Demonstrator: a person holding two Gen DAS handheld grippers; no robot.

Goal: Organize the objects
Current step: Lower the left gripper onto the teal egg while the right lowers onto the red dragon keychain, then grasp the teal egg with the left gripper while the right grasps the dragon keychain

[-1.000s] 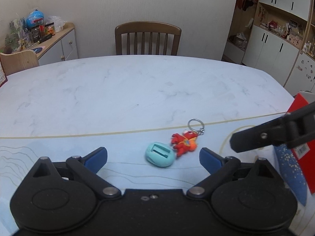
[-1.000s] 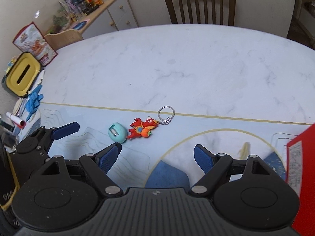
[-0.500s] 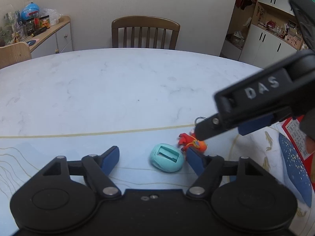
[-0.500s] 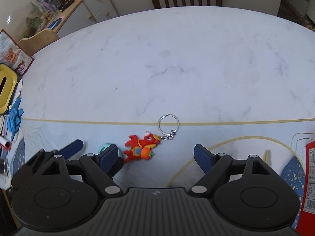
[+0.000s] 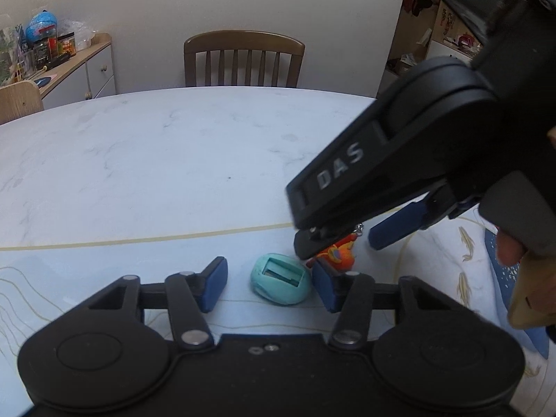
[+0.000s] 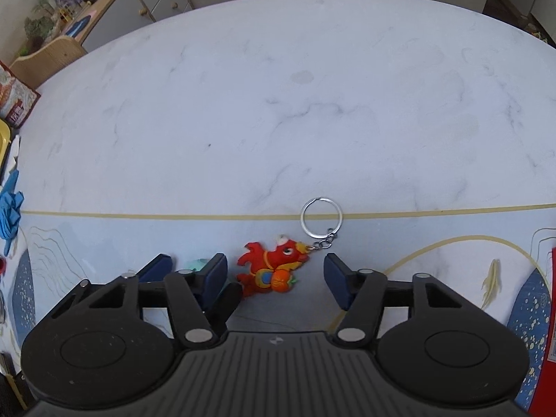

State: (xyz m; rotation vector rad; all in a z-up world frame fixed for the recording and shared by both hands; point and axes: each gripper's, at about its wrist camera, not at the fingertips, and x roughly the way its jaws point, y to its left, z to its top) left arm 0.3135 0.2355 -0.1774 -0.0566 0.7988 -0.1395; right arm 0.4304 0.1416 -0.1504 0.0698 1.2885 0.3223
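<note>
A teal egg-shaped case (image 5: 279,283) lies on the patterned mat between the fingers of my left gripper (image 5: 269,285). That gripper is open; its right finger sits against the case and its left finger stands apart from it. Just right of the case lies a red dragon keychain (image 6: 271,267) with a metal ring (image 6: 321,217). My right gripper (image 6: 276,274) hangs open over it, one finger on each side. The left wrist view shows the right gripper (image 5: 351,239) reaching in from the upper right and hiding most of the keychain (image 5: 338,253). The right wrist view shows only a sliver of the teal case (image 6: 196,264).
The marble table (image 6: 312,104) stretches away beyond the mat's gold line. A red box (image 6: 552,312) stands at the right edge and blue gloves (image 6: 10,208) lie at the left. A wooden chair (image 5: 243,59) and a cluttered sideboard (image 5: 69,62) stand beyond the table.
Both grippers have come lower and closer to the objects. My left gripper's fingers have narrowed around the teal case. The right gripper has swung in over the keychain.
</note>
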